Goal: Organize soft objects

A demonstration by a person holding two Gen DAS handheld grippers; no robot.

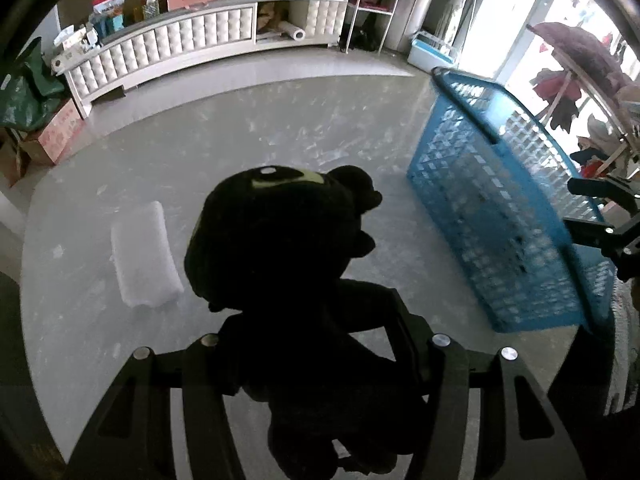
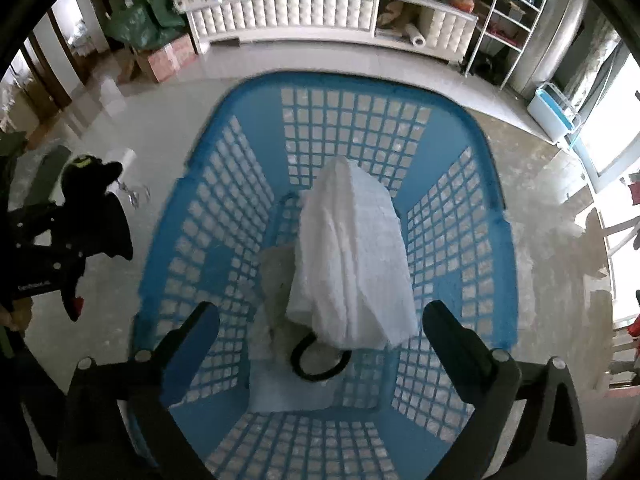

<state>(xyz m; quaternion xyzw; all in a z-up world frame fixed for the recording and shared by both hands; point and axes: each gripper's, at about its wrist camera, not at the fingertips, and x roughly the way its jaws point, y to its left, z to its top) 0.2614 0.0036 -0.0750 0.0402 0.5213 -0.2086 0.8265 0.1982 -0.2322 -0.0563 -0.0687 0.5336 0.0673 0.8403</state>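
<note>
Left gripper (image 1: 320,344): clamped on a black plush toy (image 1: 280,236), its body pinched between the two fingers and its head sticking out ahead; the toy hangs above the floor, clear of it, presumably on its way to the basket.
Right gripper (image 2: 320,320): jaws spread wide and empty, poised over the basket's mouth; nothing is pressed between the fingertips.
White towel (image 2: 352,256): directly below the open right jaws, inside the blue basket, draped over other pale soft things; it looks freshly dropped, bunched rather than folded.
Blue laundry basket (image 2: 456,216): stands on the floor to the right of the left gripper; its lattice walls flare outward, so the wide top suits dropping things in from above.
Black ring (image 2: 320,360): a dark loop lies under the towel's near edge; what it belongs to I cannot tell.
Second white towel (image 1: 144,256): rolled, lying on the floor left of the plush toy, well apart from the basket; not yet collected.
Likely next: the plush toy goes into the basket, then the rolled towel.
</note>
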